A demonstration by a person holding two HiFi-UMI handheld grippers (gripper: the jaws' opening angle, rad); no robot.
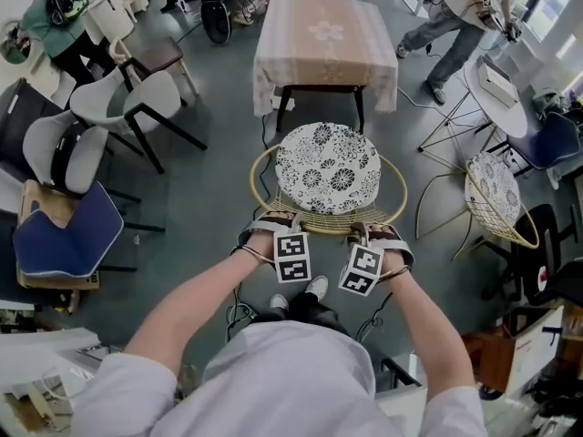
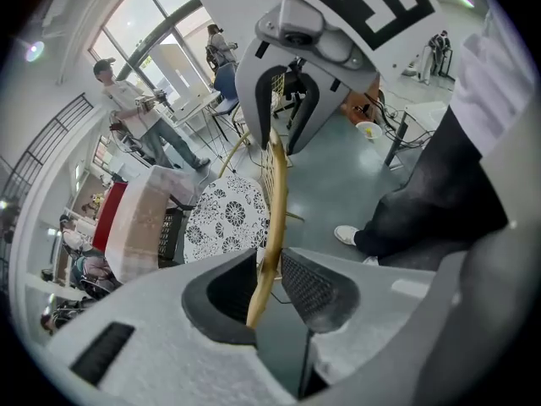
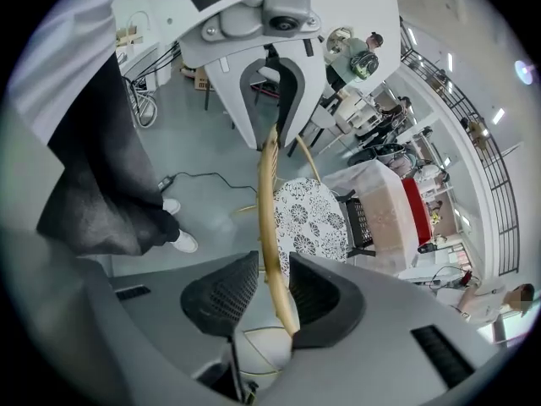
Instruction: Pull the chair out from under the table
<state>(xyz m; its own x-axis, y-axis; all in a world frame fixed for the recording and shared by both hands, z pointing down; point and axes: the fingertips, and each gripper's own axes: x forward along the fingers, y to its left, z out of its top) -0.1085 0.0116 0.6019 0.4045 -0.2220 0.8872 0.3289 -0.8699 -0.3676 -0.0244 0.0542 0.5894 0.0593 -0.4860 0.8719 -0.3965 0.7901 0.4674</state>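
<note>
**A:** Down on the floor (image 1: pixel 205 203), head view first: any sign of the chair (image 1: pixel 328 215)?

**B:** Stands upright just in front of the cloth-covered worktop (image 1: pixel 325 39), seat clear of the cloth's hem. Carries a round patterned cushion (image 1: pixel 328 167). Has both tools on its near rim (image 1: pixel 323 229), side by side: left gripper (image 1: pixel 273 221), right gripper (image 1: pixel 373 232).

**A:** And round about?

**B:** Second wicker chair (image 1: pixel 496 198) off to the right, white chairs (image 1: pixel 137 103) and a blue seat pad (image 1: pixel 64 235) to the left, people (image 1: pixel 460 21) beyond the worktop.

**A:** Left gripper view, then. Fingers?

**B:** Clamped on the rim (image 2: pixel 275 193), a pad pressed to either side of the cane. Shows that rim running up into the right gripper (image 2: pixel 279 138). Puts the cushion (image 2: pixel 226 218) and worktop (image 2: pixel 139 222) off to the left, a dark trouser leg (image 2: pixel 448 201) and a white shoe (image 2: pixel 347 235) to the right. Farther back, a person (image 2: pixel 139 112) by tall windows.

**A:** Right gripper view?

**B:** Fingers apart, with the rim (image 3: pixel 269 193) passing between them. Leans on the right-hand pad; leaves a sliver of floor showing beside the other. Shows the left gripper (image 3: pixel 277 129) farther along the same rim, trouser leg (image 3: pixel 93 184) and shoe (image 3: pixel 182 242) on the left, cushion (image 3: pixel 311 218) and worktop (image 3: pixel 380 210) on the right. Also a black cable (image 3: pixel 207 176) lying on the floor past the shoe.
</note>
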